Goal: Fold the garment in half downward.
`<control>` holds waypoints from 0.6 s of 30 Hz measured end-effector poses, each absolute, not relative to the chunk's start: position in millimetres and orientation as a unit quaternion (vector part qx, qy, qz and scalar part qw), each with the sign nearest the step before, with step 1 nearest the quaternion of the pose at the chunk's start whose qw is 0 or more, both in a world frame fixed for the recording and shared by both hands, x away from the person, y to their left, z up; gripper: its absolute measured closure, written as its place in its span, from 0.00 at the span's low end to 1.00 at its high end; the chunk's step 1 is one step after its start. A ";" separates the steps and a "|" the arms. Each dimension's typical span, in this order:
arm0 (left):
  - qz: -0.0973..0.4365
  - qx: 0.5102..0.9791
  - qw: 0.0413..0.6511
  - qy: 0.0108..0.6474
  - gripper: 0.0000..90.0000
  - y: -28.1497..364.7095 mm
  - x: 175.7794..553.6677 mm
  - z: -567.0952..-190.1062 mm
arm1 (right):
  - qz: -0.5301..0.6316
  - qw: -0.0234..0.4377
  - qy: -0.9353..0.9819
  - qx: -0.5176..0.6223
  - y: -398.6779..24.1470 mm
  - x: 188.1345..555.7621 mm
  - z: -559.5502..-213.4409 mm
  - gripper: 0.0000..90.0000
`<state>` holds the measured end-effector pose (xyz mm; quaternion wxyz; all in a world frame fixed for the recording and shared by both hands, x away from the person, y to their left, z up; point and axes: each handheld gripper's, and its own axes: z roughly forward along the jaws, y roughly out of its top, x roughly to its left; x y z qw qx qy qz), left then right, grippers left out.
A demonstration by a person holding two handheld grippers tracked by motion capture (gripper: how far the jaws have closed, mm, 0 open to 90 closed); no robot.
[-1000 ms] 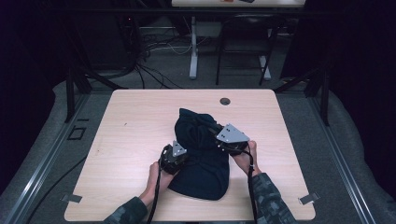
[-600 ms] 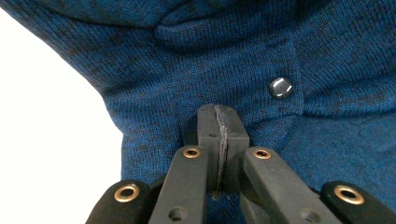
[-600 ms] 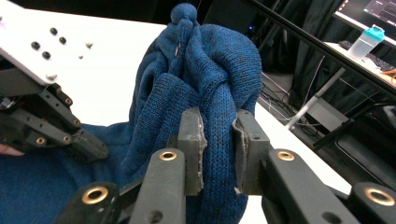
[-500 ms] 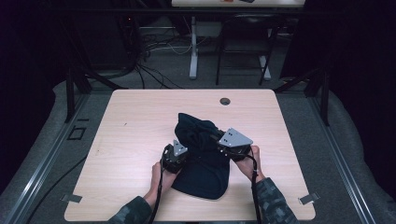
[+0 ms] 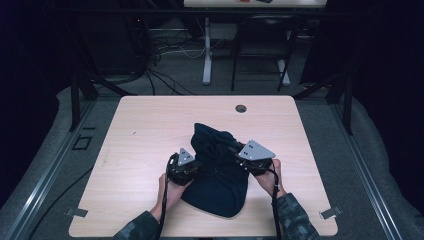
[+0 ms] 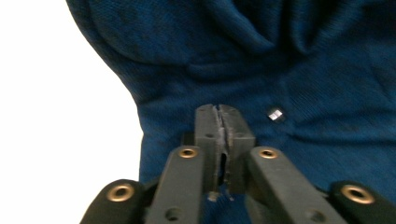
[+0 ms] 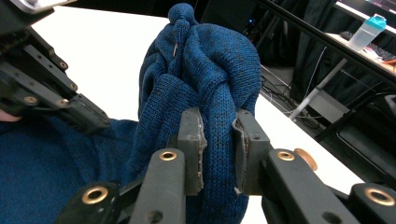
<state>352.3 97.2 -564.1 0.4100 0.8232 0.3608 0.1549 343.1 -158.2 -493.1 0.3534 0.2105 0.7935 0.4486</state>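
You are mid-fold on the dark blue knitted garment [image 5: 220,175], which lies bunched at the near middle of the pale wooden desk [image 5: 150,125], its far end heaped up and its near end spread flat towards your edge. Your right tongs [image 7: 218,140] have a thick roll of the knit clamped between their pads and hold it raised, so the fabric stands up in a knotted-looking hump above them in the right gripper view. Your left tongs [image 6: 223,135] are pressed together at the garment's left edge, jaws meeting with hardly a gap; a thin layer of cloth seems pinched there, though the join is too tight to be sure (a small silvery stud [image 6: 276,115] sits on the knit just beside them).

From the high view the two pairs sit on either flank of the garment, left tongs [image 5: 182,167] and right tongs [image 5: 250,157], roughly level with each other.

The next move, as I judge it, calls for carrying the raised roll across or forward and laying it down smooth, with the left side kept pinned so the body of the garment does not drag along. Keep the lift low; the bunch is loose and could slump out of shape.

Against the frame a second back, both your hands have drawn nearer to you, and the garment has slid with them and bunched taller at its far end.
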 end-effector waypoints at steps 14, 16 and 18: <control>0.165 0.828 0.380 0.379 1.00 87.7 342.4 -584.5 | 0.459 0.335 0.795 0.211 -154.2 338.1 -496.0 0.84; 0.161 0.827 0.382 0.380 1.00 89.3 343.2 -584.7 | 0.459 0.323 0.801 0.208 -152.2 330.3 -498.0 0.84; 0.157 0.827 0.384 0.379 1.00 90.6 344.1 -584.6 | 0.456 0.322 0.804 0.203 -151.1 324.5 -500.8 0.84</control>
